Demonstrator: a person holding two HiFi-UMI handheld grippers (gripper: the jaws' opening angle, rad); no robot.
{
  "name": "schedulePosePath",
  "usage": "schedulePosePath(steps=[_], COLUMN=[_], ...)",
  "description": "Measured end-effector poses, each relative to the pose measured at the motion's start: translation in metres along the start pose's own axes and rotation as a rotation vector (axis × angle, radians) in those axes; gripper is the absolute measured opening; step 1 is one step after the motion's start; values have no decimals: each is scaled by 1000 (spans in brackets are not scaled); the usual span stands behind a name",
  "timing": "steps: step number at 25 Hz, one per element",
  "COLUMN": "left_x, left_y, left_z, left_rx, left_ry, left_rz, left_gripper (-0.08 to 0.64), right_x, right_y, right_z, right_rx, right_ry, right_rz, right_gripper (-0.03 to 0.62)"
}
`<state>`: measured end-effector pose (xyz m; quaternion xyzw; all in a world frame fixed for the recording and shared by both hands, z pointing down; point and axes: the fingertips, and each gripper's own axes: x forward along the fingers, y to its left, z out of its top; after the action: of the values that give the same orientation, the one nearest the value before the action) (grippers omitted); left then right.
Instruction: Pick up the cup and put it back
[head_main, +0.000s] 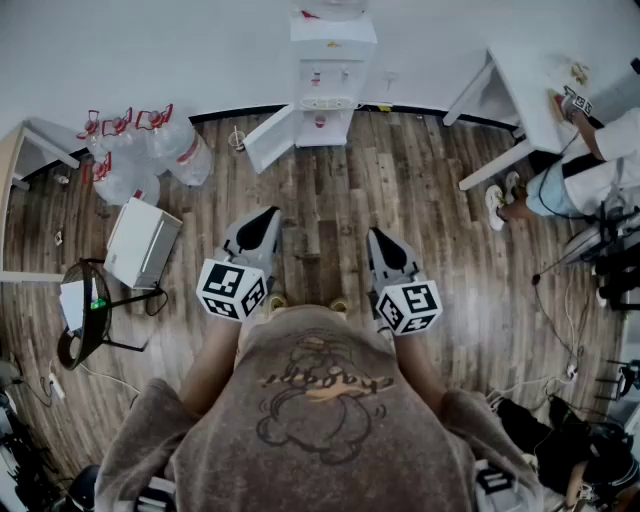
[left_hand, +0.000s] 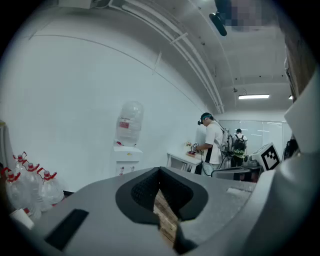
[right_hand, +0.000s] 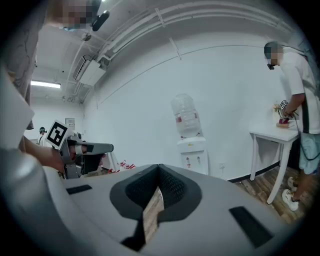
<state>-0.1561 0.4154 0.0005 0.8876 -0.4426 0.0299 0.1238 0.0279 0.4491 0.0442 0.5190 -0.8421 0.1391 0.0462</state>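
Note:
No cup shows plainly in any view. My left gripper (head_main: 268, 214) and my right gripper (head_main: 377, 235) are held side by side in front of the person's chest, a little below level, over the wooden floor. They point toward the white water dispenser (head_main: 325, 70) at the far wall. In the left gripper view the left gripper (left_hand: 160, 170) is shut, its tips meeting with nothing between them. The right gripper (right_hand: 159, 167) likewise has its tips together and holds nothing. The dispenser (left_hand: 127, 145) (right_hand: 189, 140) stands well ahead of both.
Several large water bottles (head_main: 150, 150) lie left of the dispenser, with a white box (head_main: 143, 242) and a black stand (head_main: 85, 310) nearer. The dispenser's lower door (head_main: 270, 140) hangs open. At the right stands a white table (head_main: 520, 90) with a person (head_main: 590, 170) beside it.

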Motion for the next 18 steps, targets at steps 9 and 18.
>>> schedulePosePath(steps=[9, 18], left_x=[8, 30], left_y=[-8, -33], left_z=[-1, -20], left_rx=[-19, -42], left_ry=[-2, -9], left_rz=[13, 67], left_gripper=[3, 3], right_x=[-6, -29], right_y=[-8, -45], right_z=[3, -23], right_rx=[40, 26], right_ry=[-26, 32], right_rz=[7, 54], right_gripper=[2, 2])
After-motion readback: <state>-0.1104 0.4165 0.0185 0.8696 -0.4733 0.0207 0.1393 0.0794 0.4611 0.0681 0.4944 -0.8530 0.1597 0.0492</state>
